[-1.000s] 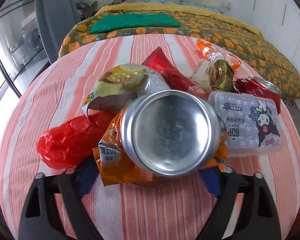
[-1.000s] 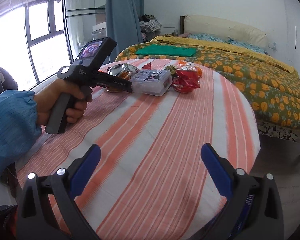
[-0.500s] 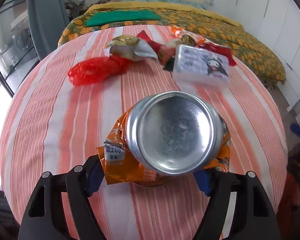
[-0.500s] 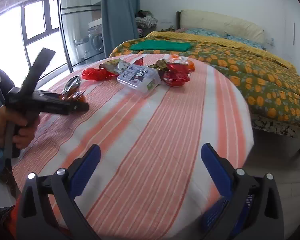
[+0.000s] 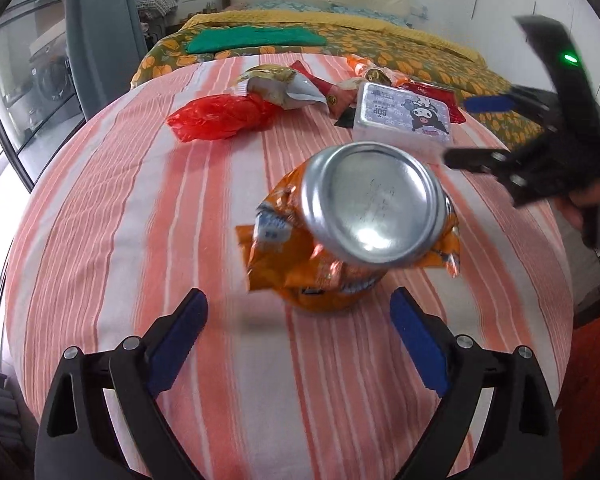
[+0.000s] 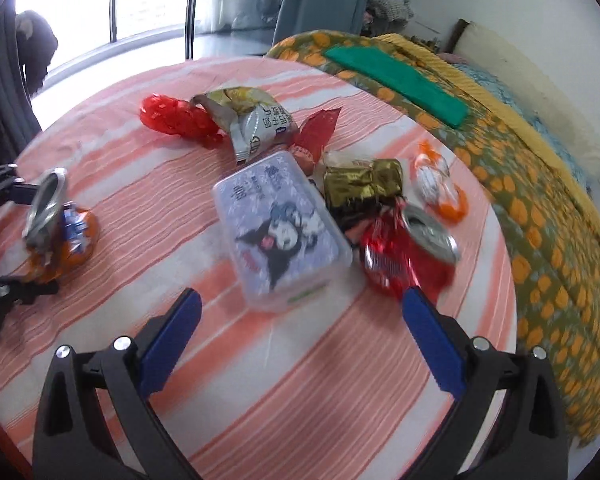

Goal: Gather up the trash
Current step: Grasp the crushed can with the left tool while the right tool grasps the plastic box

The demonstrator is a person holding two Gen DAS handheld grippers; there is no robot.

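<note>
As its jaws open, the left gripper (image 5: pixel 298 338) releases the orange can (image 5: pixel 352 232) at twelve o'clock onto the desk (image 5: pixel 100 208); right gripper (image 6: pixel 298 330) gapes empty; next, grasp remaining trash.

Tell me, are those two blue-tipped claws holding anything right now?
No. The left gripper is opening, clear of the crushed orange can; the right gripper is open and empty.

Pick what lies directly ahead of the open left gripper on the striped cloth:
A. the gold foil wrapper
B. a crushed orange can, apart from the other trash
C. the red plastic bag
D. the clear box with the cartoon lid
B: the crushed orange can lies alone just beyond the left gripper, whose jaws are opening with nothing between them; the rest of the trash is farther back.
</note>
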